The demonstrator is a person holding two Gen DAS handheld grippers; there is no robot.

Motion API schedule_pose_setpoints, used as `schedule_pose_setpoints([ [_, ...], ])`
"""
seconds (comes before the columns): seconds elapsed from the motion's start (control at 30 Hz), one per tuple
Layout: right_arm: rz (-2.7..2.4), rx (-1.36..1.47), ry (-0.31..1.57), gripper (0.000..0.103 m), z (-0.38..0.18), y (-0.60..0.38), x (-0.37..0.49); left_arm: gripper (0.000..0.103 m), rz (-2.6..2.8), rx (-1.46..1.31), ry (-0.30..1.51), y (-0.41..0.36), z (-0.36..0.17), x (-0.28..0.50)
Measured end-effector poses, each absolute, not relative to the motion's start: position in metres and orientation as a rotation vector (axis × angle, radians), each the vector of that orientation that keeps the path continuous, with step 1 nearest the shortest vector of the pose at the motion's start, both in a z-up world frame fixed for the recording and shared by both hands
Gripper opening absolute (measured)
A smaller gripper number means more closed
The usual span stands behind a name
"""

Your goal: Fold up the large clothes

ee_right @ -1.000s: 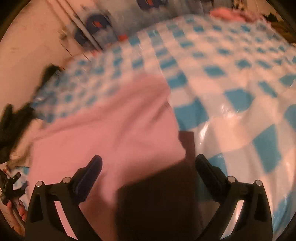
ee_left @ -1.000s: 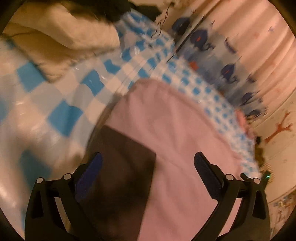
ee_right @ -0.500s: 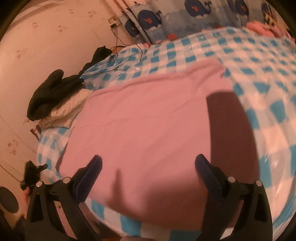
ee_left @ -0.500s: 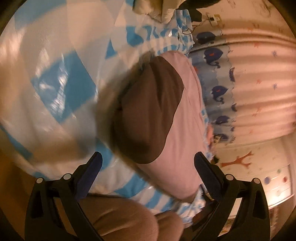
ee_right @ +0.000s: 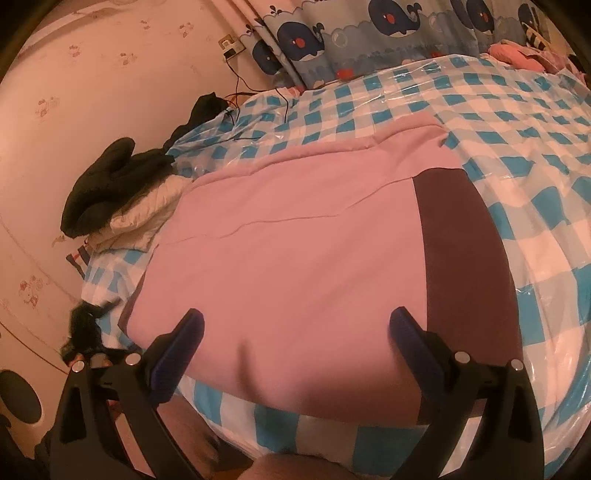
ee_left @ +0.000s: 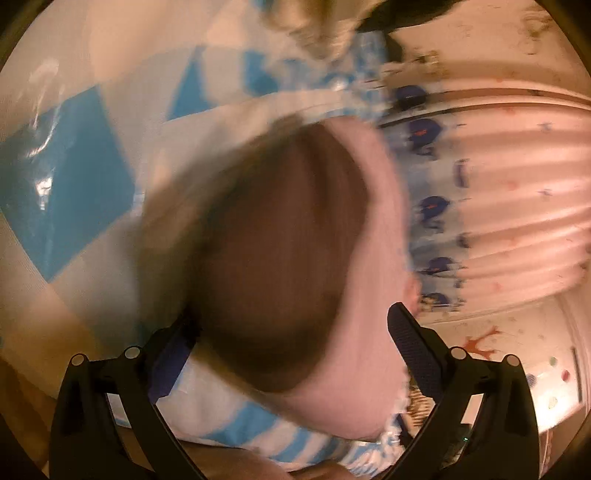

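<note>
The big pink garment [ee_right: 288,251] lies spread flat on the blue-and-white checked bed cover [ee_right: 517,110], reaching from the near edge of the bed back toward the middle, with its dark brown band [ee_right: 465,258] running down the right side. It already looks like a tidy, squared-off slab, with a seam or fold line crossing it partway up and the far edge lying as a doubled strip, so I'd judge at least one fold is in; how many layers are stacked there I can't tell. It is still a wide piece, though, and I'd expect another fold or two before it counts as finished. The right gripper [ee_right: 293,332] hangs over the near part of the pink cloth with its fingers spread wide and nothing between them. The left gripper [ee_left: 291,336] is likewise spread wide and empty; its view is smeared, showing the brown band [ee_left: 280,254] and a rim of pink beyond it, so exactly how close it is to the cloth I can't say. Off at the far left of the bed sits a heap of dark clothing [ee_right: 107,181] on a pale quilted piece [ee_right: 147,214], which may be more to fold. Whale-print curtains [ee_right: 388,29] hang behind the bed.
</note>
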State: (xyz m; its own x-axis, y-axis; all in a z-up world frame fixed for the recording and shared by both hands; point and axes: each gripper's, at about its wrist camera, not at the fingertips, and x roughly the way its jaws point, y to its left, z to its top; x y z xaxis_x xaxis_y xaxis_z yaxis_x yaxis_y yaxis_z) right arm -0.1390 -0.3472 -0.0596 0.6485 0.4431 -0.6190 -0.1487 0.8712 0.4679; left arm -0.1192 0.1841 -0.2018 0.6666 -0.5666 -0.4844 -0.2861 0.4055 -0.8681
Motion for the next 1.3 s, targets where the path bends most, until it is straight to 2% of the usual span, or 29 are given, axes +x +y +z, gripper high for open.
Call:
schedule_pose_setpoints([
  [0.1,0.341,0.376,0.813,0.097,-0.061,-0.339,-0.136,0.095,-0.211,-1.246,0.831,0.19,-0.201,-0.119],
  [0.17,0.34,0.34,0.81,0.097,-0.06,-0.332,-0.134,0.096,-0.236,-1.188,0.787,0.184,-0.185,-0.119],
  [0.23,0.349,0.303,0.802,0.097,-0.058,-0.321,-0.133,0.096,-0.22,-1.08,0.822,0.176,-0.185,-0.107],
  [0.3,0.359,0.283,0.818,0.097,-0.059,-0.31,-0.127,0.095,-0.2,-1.128,0.849,0.178,-0.195,-0.101],
  [0.37,0.35,0.249,0.855,0.097,-0.064,-0.302,-0.12,0.095,-0.232,-1.186,0.758,0.179,-0.178,-0.112],
  [0.43,0.326,0.196,0.901,0.097,-0.076,-0.294,-0.112,0.095,-0.258,-1.12,0.711,0.173,-0.162,-0.115],
  [0.5,0.327,0.17,0.92,0.097,-0.088,-0.289,-0.108,0.095,-0.226,-1.021,0.81,0.166,-0.17,-0.098],
  [0.57,0.323,0.159,0.926,0.097,-0.091,-0.288,-0.109,0.095,-0.222,-1.117,0.884,0.173,-0.192,-0.089],
  [0.67,0.308,0.186,0.887,0.097,-0.075,-0.289,-0.117,0.095,-0.247,-1.131,0.795,0.174,-0.177,-0.098],
  [0.73,0.302,0.192,0.81,0.097,-0.056,-0.286,-0.116,0.095,-0.233,-1.059,0.822,0.167,-0.177,-0.089],
  [0.9,0.279,0.09,0.768,0.097,-0.036,-0.26,-0.077,0.095,-0.224,-1.138,0.799,0.169,-0.186,-0.088],
  [1.0,0.266,0.082,0.79,0.097,-0.045,-0.251,-0.047,0.095,-0.221,-1.104,0.82,0.165,-0.191,-0.078],
  [1.07,0.228,0.038,0.88,0.097,-0.077,-0.242,-0.024,0.095,-0.222,-1.103,0.812,0.164,-0.19,-0.077],
  [1.1,0.232,0.02,0.928,0.098,-0.097,-0.239,-0.016,0.094,-0.227,-1.104,0.799,0.162,-0.187,-0.074],
  [1.17,0.22,0.0,0.938,0.097,-0.1,-0.236,-0.016,0.083,-0.233,-1.087,0.765,0.161,-0.176,-0.08],
  [1.3,0.225,0.039,0.822,0.097,-0.057,-0.24,-0.016,0.082,-0.23,-0.989,0.755,0.155,-0.166,-0.082],
])
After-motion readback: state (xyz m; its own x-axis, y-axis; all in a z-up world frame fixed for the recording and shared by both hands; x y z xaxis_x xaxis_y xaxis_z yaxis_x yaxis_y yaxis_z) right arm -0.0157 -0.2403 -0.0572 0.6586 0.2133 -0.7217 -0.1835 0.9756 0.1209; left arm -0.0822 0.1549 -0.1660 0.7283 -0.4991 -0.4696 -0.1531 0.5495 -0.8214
